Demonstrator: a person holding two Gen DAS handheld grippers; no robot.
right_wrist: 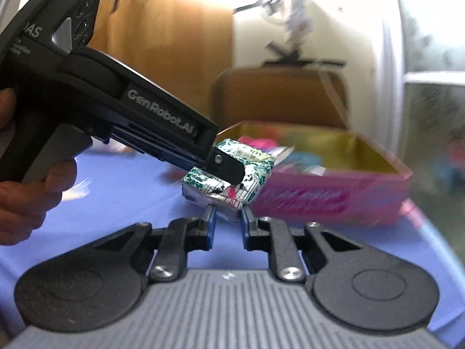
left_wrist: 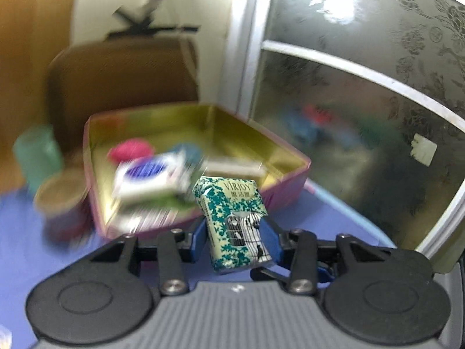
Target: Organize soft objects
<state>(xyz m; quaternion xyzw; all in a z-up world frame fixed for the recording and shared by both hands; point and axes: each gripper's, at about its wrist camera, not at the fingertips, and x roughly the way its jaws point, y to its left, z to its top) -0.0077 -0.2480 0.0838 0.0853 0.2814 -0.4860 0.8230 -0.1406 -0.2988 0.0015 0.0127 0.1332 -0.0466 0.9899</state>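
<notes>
My left gripper [left_wrist: 237, 238] is shut on a green-and-white tissue pack [left_wrist: 234, 221] printed VIRJOY and holds it above the blue cloth, just in front of the pink tin box [left_wrist: 290, 192]. In the right wrist view the same pack [right_wrist: 232, 174] hangs in the left gripper [right_wrist: 229, 171] in front of the box [right_wrist: 334, 195]. My right gripper [right_wrist: 228, 218] is slightly open and empty, its fingertips just below the pack. The box holds a white-and-blue pack [left_wrist: 148, 180], a pink round item [left_wrist: 130, 149] and other blurred soft things.
A teal cup [left_wrist: 37, 157] and a round tan-and-pink pot [left_wrist: 62, 203] stand left of the box. A brown chair back [left_wrist: 122, 78] is behind it. A patterned glass door [left_wrist: 363, 101] with white frame is at the right. The blue cloth [right_wrist: 130, 197] covers the table.
</notes>
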